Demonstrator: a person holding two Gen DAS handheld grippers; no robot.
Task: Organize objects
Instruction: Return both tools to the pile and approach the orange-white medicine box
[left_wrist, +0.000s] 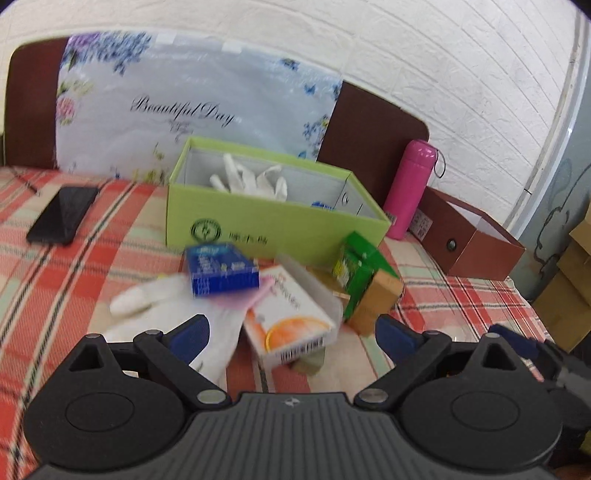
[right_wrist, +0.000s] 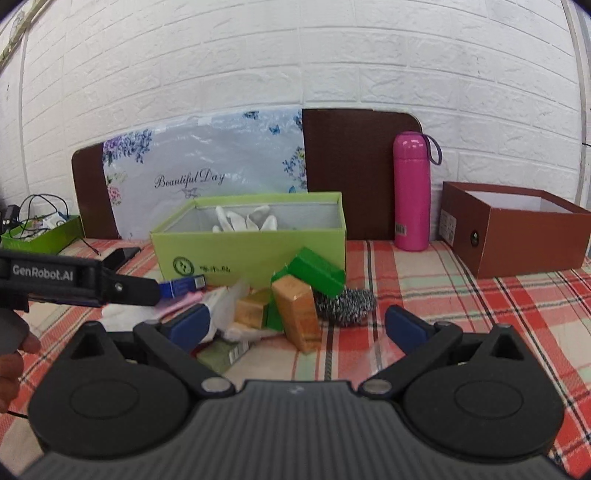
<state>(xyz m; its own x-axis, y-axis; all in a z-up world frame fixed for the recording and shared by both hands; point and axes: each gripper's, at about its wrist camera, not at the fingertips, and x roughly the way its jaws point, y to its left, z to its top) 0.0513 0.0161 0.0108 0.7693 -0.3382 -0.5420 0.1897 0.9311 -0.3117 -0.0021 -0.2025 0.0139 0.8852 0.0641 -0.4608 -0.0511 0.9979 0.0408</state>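
A pile of small things lies on the plaid cloth in front of an open light-green box that holds a white glove. The pile has a blue box, a white-and-orange box, a green box, a tan box, a white glove and a steel scourer. My left gripper is open and empty just short of the pile. My right gripper is open and empty, with the tan box between its fingers' line.
A pink flask and an open brown box stand at the right by the white brick wall. A black phone lies at the left. A floral bag leans on a brown headboard. Cardboard boxes stand beyond the right edge.
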